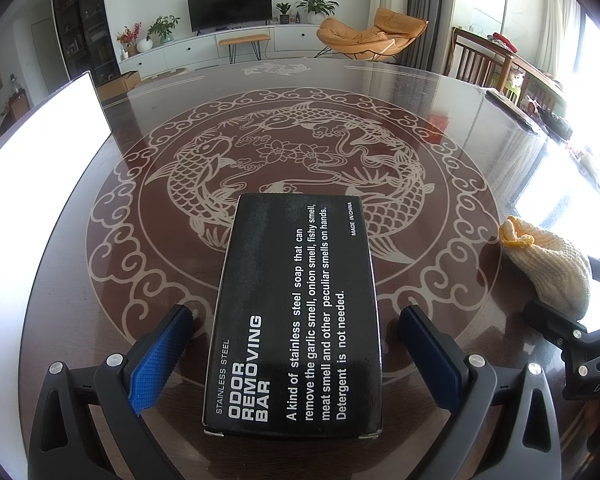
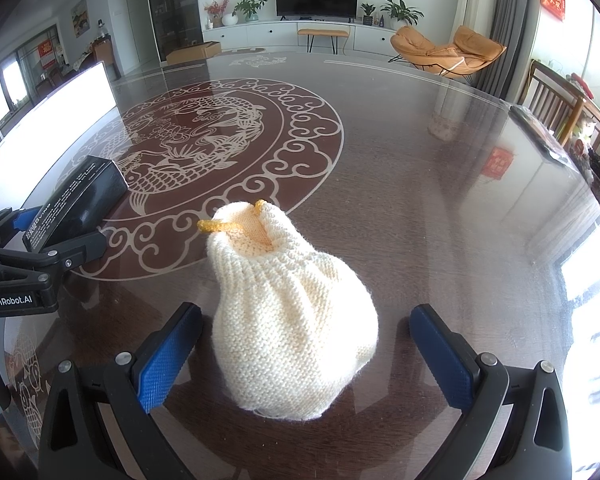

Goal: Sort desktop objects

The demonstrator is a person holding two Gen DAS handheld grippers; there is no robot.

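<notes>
A black box (image 1: 296, 316) printed "Odor Removing Bar" lies flat on the glass-topped table (image 1: 440, 92), lengthwise between the fingers of my left gripper (image 1: 300, 356). That gripper is open, with gaps on both sides of the box. A cream knitted pouch (image 2: 288, 320) with a yellow drawstring sits between the fingers of my right gripper (image 2: 304, 356), which is open and clear of the wool. The pouch (image 1: 548, 268) also shows at the right of the left wrist view, and the box (image 2: 80, 204) with the left gripper (image 2: 60, 236) at the left of the right wrist view.
A bright white flat panel (image 1: 40, 144) stands on the table at the far left. The table top carries a carved fish medallion (image 1: 300, 148). Dark items (image 2: 540, 136) lie at the table's right edge, with wooden chairs (image 1: 484, 64) behind.
</notes>
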